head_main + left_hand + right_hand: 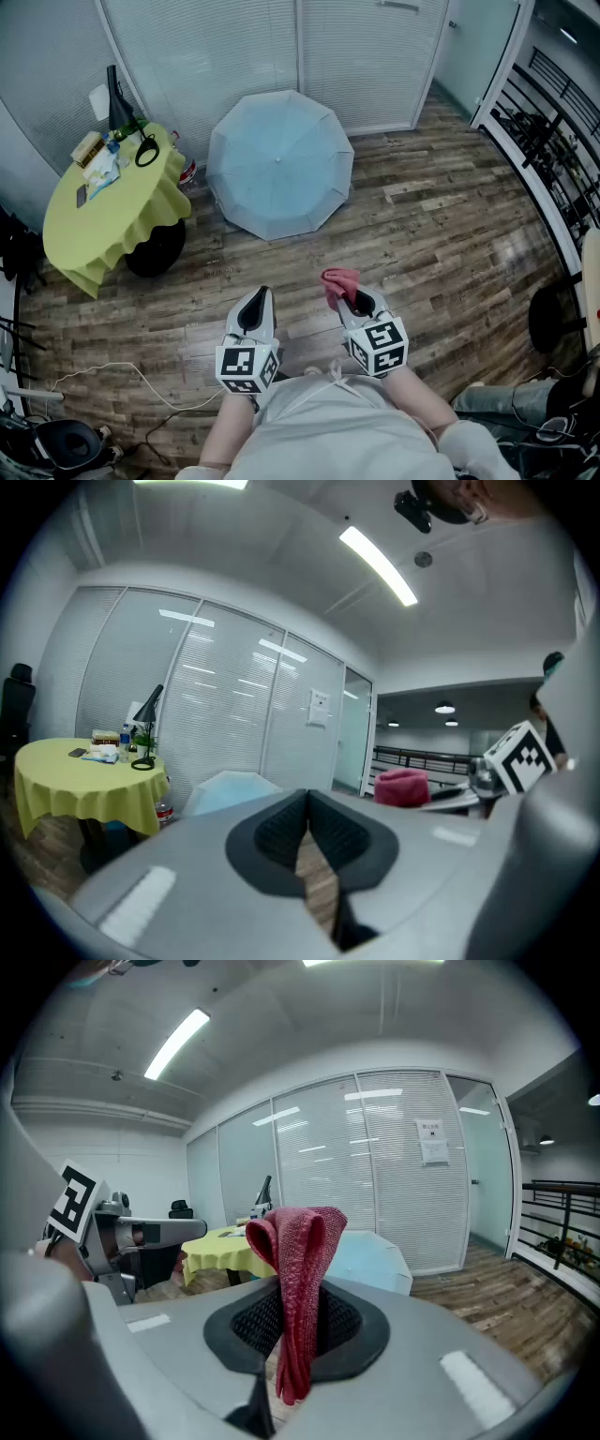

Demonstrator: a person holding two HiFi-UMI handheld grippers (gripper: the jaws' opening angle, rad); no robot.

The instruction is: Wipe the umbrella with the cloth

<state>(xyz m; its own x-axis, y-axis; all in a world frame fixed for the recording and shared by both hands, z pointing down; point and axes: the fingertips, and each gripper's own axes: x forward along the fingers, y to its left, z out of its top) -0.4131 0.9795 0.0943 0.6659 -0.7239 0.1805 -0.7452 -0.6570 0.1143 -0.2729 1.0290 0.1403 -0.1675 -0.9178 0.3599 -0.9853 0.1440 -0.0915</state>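
Pinches the red cloth (340, 284) in the right tongs (354, 300), one fold standing above the pads and a tail hanging below. Shows the left tongs (255, 307) pressed together on nothing. Finds the umbrella (278, 164) open on the wooden floor (422, 244), canopy up, well apart from both tongs and ahead of them, a little nearer the left one. Sets the yellow desk (103, 211) left of the umbrella, off the path. Probably calls for a forward, slightly leftward reach by the right tongs to the umbrella's near rim

Wood-plank floor (450, 225), glass walls (366, 56) with white blinds, round table (103, 216) — yellow-green cover, black railing (553, 131), ceiling strip lights (378, 564).
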